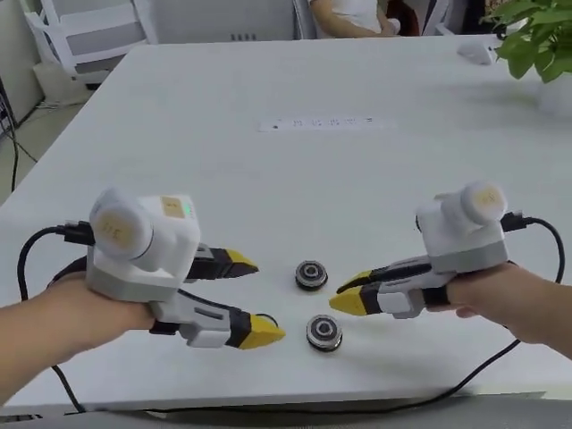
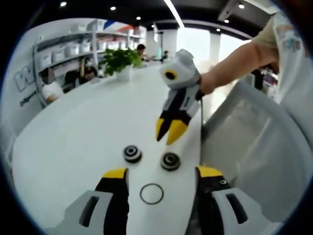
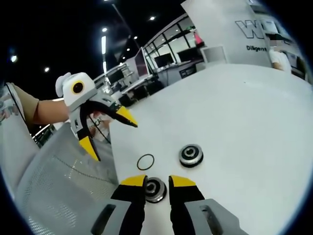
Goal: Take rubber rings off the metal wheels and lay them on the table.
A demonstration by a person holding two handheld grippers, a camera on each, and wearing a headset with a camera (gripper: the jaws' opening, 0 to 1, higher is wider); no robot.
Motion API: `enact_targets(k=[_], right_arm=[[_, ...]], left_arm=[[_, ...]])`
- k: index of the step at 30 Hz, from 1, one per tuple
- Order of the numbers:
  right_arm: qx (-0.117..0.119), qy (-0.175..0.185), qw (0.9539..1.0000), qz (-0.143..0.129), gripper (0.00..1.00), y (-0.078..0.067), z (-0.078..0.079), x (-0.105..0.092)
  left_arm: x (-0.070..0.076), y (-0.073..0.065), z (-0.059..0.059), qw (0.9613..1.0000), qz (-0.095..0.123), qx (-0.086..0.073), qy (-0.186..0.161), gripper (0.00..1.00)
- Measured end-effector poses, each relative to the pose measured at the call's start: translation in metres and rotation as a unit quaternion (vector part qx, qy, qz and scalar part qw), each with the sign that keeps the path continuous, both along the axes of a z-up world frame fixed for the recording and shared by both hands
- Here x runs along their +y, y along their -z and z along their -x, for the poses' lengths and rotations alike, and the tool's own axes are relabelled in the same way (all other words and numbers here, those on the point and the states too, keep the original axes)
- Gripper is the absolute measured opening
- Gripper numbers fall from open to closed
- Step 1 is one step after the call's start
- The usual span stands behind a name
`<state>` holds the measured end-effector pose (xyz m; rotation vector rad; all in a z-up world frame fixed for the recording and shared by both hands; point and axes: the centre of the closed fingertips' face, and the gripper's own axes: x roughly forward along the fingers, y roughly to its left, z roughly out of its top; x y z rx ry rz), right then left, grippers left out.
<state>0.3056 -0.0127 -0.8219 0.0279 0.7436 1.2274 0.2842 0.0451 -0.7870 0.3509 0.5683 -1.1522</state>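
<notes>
Two small metal wheels lie near the table's front edge: a far wheel and a near wheel. A loose black rubber ring lies flat on the table, just ahead of my left gripper. That gripper is wide open and holds nothing. My right gripper faces it from the right. Its jaws stand a narrow gap apart just short of the near wheel, with nothing between them.
The white table stretches far back. On it are a paper strip mid-table and a potted plant at the back right. White chairs stand beyond the left corner. Cables trail off the front edge.
</notes>
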Motion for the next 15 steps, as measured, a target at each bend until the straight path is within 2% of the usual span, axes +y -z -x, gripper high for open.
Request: enact_targets(k=[15], right_arm=[[-0.006,-0.017,0.9998,0.005,0.17,0.01,0.01,-0.007]], left_arm=[[-0.015,0.018,-0.007,0.9997,-0.013,0.012,0.016,0.52]])
